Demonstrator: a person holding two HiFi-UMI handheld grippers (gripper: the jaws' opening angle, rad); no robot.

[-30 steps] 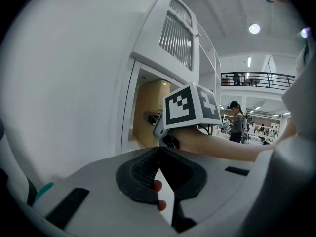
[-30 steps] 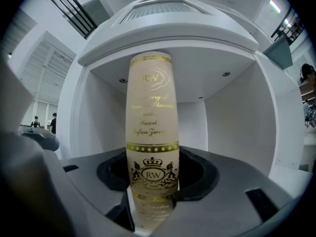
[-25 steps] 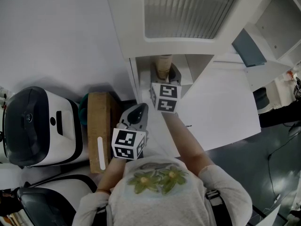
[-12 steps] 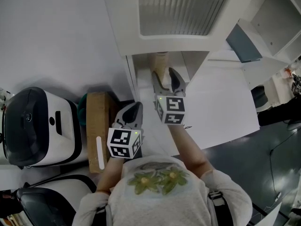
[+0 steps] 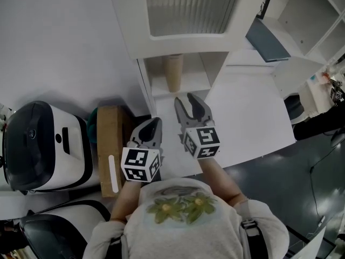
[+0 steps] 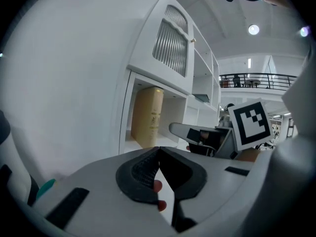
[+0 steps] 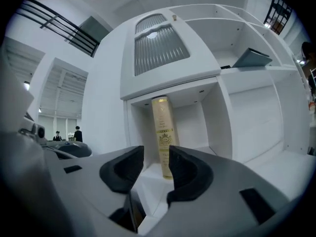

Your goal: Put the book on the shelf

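Note:
The tan book (image 5: 173, 72) stands upright on its own in the low open compartment of the white shelf unit (image 5: 141, 80). It also shows in the right gripper view, book (image 7: 164, 132), and in the left gripper view, book (image 6: 147, 116). My right gripper (image 5: 184, 100) hangs in front of the compartment, clear of the book. Its jaws are closing with a gap still between them and nothing in it, as the right gripper (image 7: 156, 152) view confirms. My left gripper (image 5: 155, 123) is lower left of it, shut and empty, tips together in its own view (image 6: 158, 149).
A ribbed cabinet door (image 5: 186, 7) sits above the compartment. A grey flat item (image 5: 267, 39) leans on a higher shelf to the right. A wooden block (image 5: 110, 150) and a white-and-black appliance (image 5: 43, 144) stand at the left. A white tabletop (image 5: 253, 112) extends right.
My right gripper has drawn back out of the compartment toward me, leaving the book standing there. The left gripper has barely moved.

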